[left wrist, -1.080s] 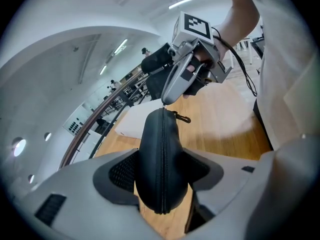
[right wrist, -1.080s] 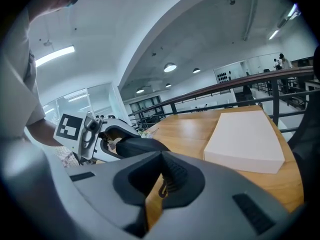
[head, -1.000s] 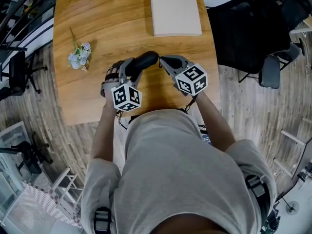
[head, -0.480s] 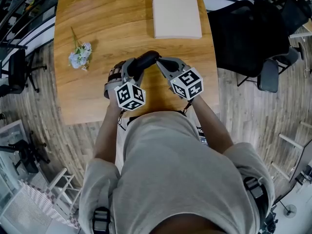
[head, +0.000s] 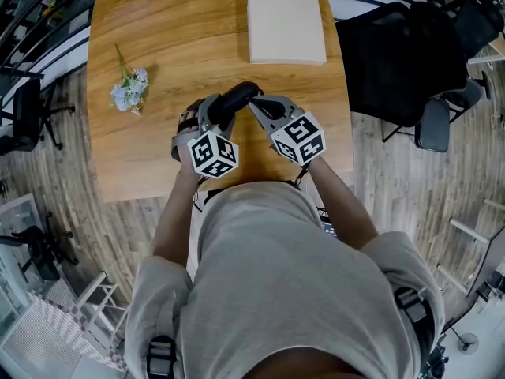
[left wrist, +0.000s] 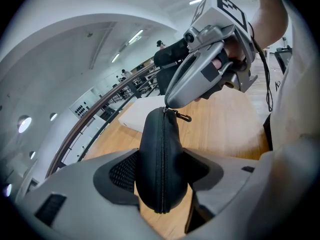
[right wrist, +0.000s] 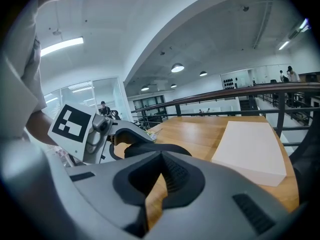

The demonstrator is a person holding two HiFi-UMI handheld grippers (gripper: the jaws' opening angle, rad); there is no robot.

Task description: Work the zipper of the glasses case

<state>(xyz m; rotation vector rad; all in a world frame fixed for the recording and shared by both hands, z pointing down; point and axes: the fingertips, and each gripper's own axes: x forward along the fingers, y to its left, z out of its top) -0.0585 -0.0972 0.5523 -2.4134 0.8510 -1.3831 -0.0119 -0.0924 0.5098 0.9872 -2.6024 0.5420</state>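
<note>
The work surface was a rectangular wooden table [head: 158, 38] on a wood-plank floor [head: 379, 188], with a black office chair [head: 442, 113] to its right and another chair [head: 28, 121] to its left. A dark metal railing [right wrist: 280, 114] ran beyond the table's far edge. The white vaulted ceiling [right wrist: 200, 24] carried round downlights [right wrist: 176, 67] and a strip light [right wrist: 62, 45].

looks like a big open office or lab hall: wood table [head: 158, 54], office chairs [head: 436, 115] on plank floor [head: 394, 188], a railing [right wrist: 280, 109], ceiling lamps [right wrist: 175, 68] overhead
</note>
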